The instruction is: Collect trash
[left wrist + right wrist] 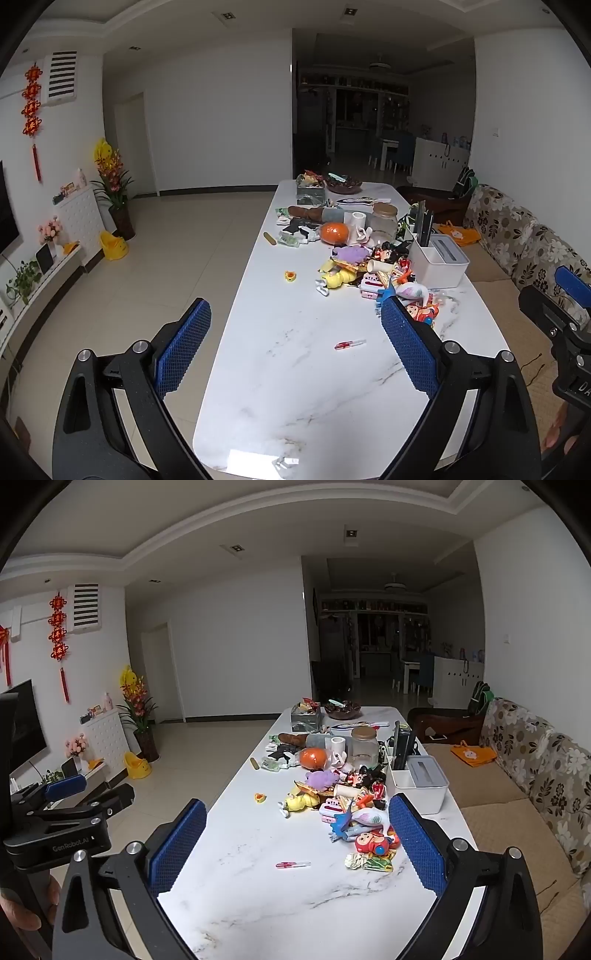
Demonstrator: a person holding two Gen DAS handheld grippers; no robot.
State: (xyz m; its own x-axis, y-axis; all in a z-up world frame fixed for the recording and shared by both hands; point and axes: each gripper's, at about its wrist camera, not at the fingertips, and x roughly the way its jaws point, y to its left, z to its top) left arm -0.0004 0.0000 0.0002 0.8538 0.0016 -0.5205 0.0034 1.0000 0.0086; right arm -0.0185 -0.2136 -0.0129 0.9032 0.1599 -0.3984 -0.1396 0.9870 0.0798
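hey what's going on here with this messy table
A person holds a pair of tongs in each hand above the near end of a white marble table. The left tongs and right tongs are both open and empty. Nothing is picked up yet. Nearest lie a small red and clear wrapper and crumpled snack wrappers at the edge of a toy pile.

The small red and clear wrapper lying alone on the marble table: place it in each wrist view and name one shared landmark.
Left wrist view: the red and clear wrapper lies right of centre, in the lower half, on bare marble.
Right wrist view: the same wrapper lies at centre, low, left of the toy pile.
Shared landmark: the white tissue box, beyond and right of it.
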